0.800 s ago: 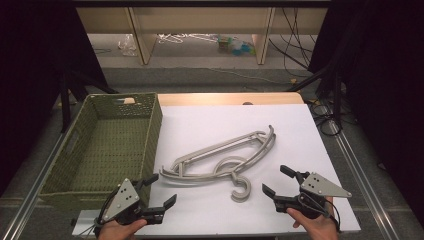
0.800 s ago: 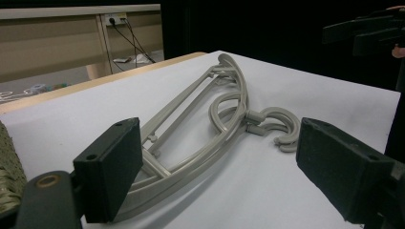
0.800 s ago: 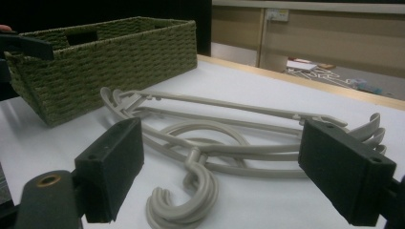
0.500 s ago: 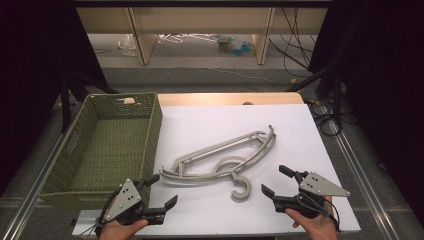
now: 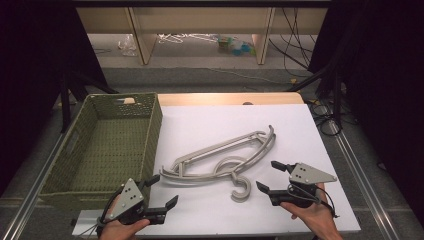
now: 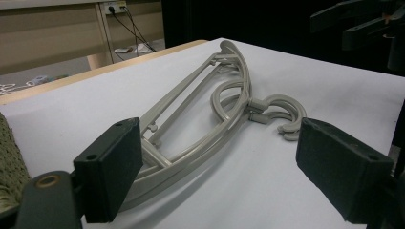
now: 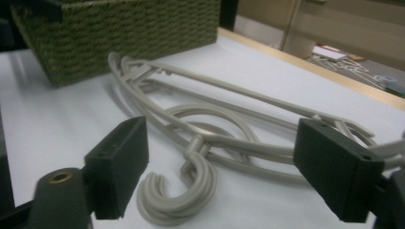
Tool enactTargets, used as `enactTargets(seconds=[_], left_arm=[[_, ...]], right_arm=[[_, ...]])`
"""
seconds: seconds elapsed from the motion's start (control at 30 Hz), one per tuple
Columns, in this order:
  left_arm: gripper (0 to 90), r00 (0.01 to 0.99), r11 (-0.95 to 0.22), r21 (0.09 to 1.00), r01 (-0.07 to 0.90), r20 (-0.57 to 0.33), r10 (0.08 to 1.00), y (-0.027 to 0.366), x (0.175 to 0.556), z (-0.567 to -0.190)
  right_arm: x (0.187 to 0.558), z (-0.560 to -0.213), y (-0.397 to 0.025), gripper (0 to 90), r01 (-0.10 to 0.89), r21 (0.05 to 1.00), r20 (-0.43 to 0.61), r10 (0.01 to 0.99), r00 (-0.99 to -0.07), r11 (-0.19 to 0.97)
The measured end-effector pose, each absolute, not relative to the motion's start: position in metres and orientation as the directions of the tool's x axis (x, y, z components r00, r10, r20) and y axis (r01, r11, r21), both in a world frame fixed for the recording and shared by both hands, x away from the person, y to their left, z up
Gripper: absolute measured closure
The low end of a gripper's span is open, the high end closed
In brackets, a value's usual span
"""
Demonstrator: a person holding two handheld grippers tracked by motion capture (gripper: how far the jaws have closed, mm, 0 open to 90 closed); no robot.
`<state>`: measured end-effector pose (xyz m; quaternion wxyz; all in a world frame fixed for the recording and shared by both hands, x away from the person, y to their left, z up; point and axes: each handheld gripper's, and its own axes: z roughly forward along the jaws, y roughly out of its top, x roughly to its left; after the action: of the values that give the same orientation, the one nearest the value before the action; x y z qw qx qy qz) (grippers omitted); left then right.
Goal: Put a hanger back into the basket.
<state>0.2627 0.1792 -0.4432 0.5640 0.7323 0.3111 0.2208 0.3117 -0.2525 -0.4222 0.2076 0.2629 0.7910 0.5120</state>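
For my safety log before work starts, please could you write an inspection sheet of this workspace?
Surface: white table top, flat, with a wooden strip along the far edge.
Job's things: grey plastic hangers lying stacked in the middle, hooks toward the person; untouched.
Clutter: nothing seen on the table besides the green woven basket at its left, which looks empty.
Grippers: left gripper and right gripper both open, held near the front edge, apart from the hangers.
Cables: black cables on the floor at far right.
Surroundings: wooden shelf legs, small litter on the floor behind, dark curtains.
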Motion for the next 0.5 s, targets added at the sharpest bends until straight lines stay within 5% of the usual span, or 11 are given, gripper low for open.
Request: enactTargets(seconds=[0.5], left_arm=[[16.0, 0.713, -0.185, 0.959, 0.214, -0.024, 0.701, 0.178, 0.264, -0.444]], right_arm=[[0.382, -0.421, -0.222, 31.4, 0.186, 0.755, -0.165, 0.456, -0.875, 0.629]])
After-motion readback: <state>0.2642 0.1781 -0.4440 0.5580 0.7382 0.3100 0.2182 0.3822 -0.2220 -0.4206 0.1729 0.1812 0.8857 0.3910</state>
